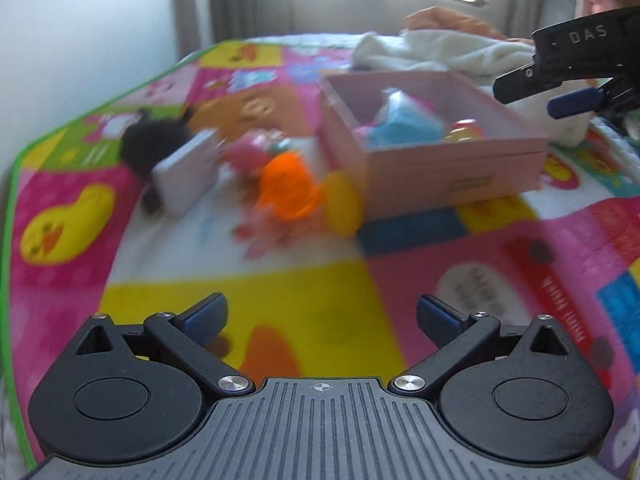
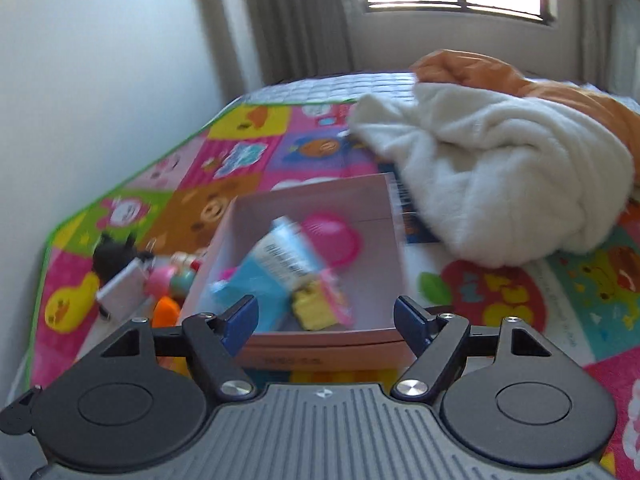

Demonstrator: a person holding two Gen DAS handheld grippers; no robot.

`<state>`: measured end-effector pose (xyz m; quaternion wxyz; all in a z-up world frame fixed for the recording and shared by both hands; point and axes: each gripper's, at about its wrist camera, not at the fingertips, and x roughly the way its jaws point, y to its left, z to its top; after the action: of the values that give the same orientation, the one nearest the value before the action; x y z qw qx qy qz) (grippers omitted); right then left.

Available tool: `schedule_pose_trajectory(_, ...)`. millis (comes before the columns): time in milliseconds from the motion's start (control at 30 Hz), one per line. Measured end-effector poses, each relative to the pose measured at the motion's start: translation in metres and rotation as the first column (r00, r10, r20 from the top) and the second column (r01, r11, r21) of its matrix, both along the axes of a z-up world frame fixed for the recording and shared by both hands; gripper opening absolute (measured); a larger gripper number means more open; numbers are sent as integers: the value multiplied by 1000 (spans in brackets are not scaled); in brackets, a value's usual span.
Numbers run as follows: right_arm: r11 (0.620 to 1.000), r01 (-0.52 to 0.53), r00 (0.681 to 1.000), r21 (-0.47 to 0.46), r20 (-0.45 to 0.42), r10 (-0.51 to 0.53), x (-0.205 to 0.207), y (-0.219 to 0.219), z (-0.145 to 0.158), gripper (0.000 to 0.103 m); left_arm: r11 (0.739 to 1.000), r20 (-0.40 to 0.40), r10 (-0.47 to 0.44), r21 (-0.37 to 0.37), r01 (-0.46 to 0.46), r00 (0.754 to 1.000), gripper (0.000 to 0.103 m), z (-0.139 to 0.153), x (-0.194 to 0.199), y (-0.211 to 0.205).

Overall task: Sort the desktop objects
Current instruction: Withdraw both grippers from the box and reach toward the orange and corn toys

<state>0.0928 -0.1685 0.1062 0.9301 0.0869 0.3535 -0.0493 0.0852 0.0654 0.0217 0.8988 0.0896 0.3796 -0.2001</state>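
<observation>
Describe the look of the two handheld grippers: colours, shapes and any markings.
Both match. The left gripper has a ribbed grey body, two round black housings, black linkage arms with silver screws, and dark blue finger pads. The right gripper looks the same; seen from the left wrist camera, its black side carries white letters "DAS". No cables or sleeves show.

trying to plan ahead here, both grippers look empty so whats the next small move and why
Probably move the left gripper, open and empty, toward the orange toy lying loose on the mat beside the pink box; it is near and unboxed.
</observation>
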Motion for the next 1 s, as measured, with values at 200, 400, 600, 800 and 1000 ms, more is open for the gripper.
schedule_pose_trajectory(200,952,-272,962,-140,-52,268,23,105,-16,44,986,-58,158,-46,-160,986,103,-3,2,46)
schedule_pose_trajectory(400,806,-433,898,-403,-114,426,45,196,-64,44,986,-66,158,-49,-161,985,103,2,-7,83)
schedule_pose_trajectory(600,686,-422,897,-593,-162,411,69,218,-104,8,995,-52,98,-11,-99,994,103,-1,-19,93)
schedule_pose_trajectory(800,752,-515,855,-411,-179,487,24,198,-75,4,996,-43,89,-6,-89,995,103,-4,-21,88)
schedule_pose_trajectory(1000,825,-506,861,-250,-88,501,-22,162,-47,21,997,-45,74,-22,-75,996,103,-6,-25,82)
